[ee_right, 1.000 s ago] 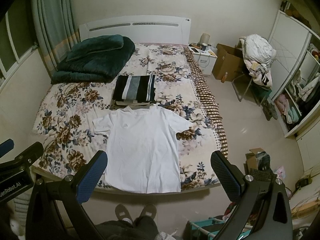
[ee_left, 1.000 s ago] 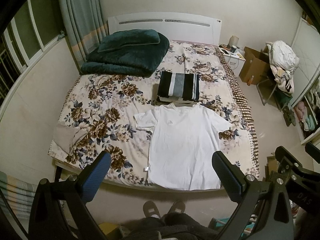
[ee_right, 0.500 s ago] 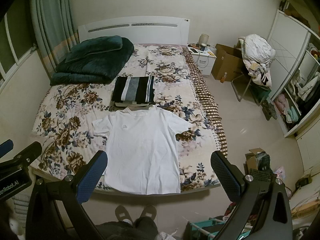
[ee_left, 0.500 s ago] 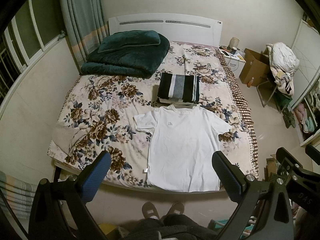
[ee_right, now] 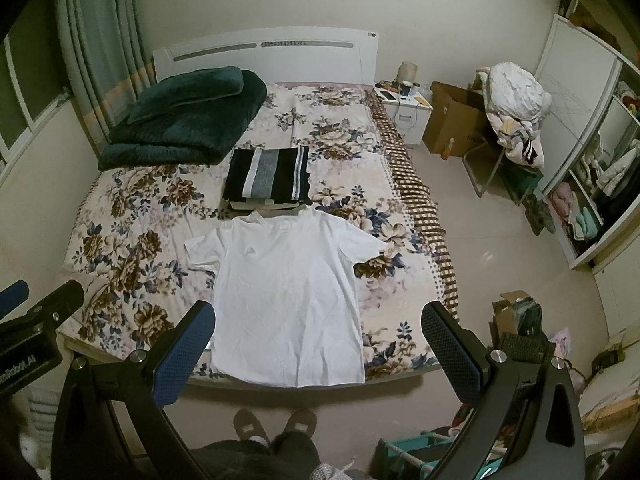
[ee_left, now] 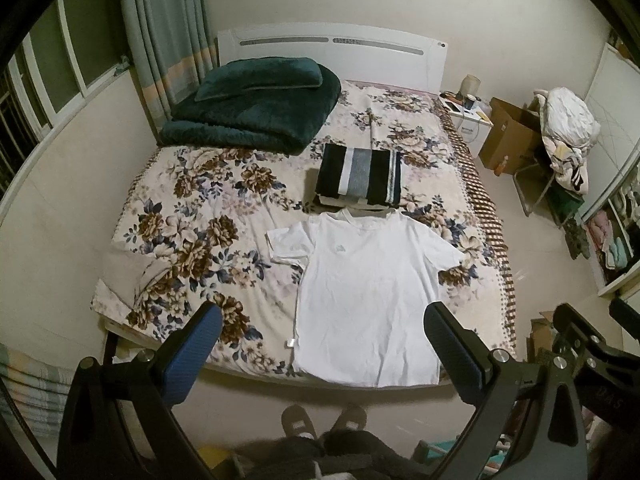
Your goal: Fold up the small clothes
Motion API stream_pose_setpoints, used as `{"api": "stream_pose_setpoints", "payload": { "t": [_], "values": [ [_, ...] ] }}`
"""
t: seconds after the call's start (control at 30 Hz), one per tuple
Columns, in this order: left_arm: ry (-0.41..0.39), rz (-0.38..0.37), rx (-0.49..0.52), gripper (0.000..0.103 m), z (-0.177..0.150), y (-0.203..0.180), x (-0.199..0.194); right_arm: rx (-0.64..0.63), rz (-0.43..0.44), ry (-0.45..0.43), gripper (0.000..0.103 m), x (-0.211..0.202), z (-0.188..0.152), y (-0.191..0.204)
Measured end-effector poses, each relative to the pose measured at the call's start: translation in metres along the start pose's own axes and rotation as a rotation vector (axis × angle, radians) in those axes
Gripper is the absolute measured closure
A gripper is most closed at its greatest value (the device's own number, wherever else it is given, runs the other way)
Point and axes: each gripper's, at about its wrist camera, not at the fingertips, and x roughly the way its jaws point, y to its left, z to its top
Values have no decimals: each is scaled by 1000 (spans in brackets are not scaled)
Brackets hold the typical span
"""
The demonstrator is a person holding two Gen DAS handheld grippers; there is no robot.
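White t-shirt [ee_left: 368,296] spread flat at bed's [ee_left: 192,216] near edge for folding; left hand-held gripper [ee_left: 322,338] and right hand-held gripper [ee_right: 318,336] wide open, empty.

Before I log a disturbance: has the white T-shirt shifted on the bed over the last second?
No. The white T-shirt still lies flat with its collar touching the striped folded stack, as before.

T-shirt [ee_left: 368,296] is spread flat on the bed [ee_left: 200,240] near the foot edge, folded stack [ee_left: 358,176] right behind its collar. Blanket [ee_left: 252,108] sits up by the headboard [ee_left: 332,46], nightstand [ee_right: 408,110] and box [ee_right: 452,120] off to the right.
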Motion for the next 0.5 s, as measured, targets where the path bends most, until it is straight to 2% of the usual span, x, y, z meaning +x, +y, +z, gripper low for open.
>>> {"api": "stream_pose_setpoints", "payload": {
  "t": [0.03,0.07,0.17,0.2,0.27,0.37,0.5],
  "values": [
    [-17,12,0,0,4,-1,6,14,0,3,0,3,30,0],
    [-34,28,2,0,10,-3,14,24,-2,6,0,6,33,0],
    [-72,68,22,0,14,-3,46,110,-11,40,0,62,29,-19],
    [-75,75,28,0,6,4,57,140,-18,47,0,84,25,-29],
    [-76,89,43,0,12,-2,94,203,-34,76,0,124,21,-45],
    [-50,121,60,0,18,-14,150,318,-54,128,0,198,9,-80],
    [38,164,35,0,17,-17,229,500,6,223,0,310,-10,-150]
  ]
}}
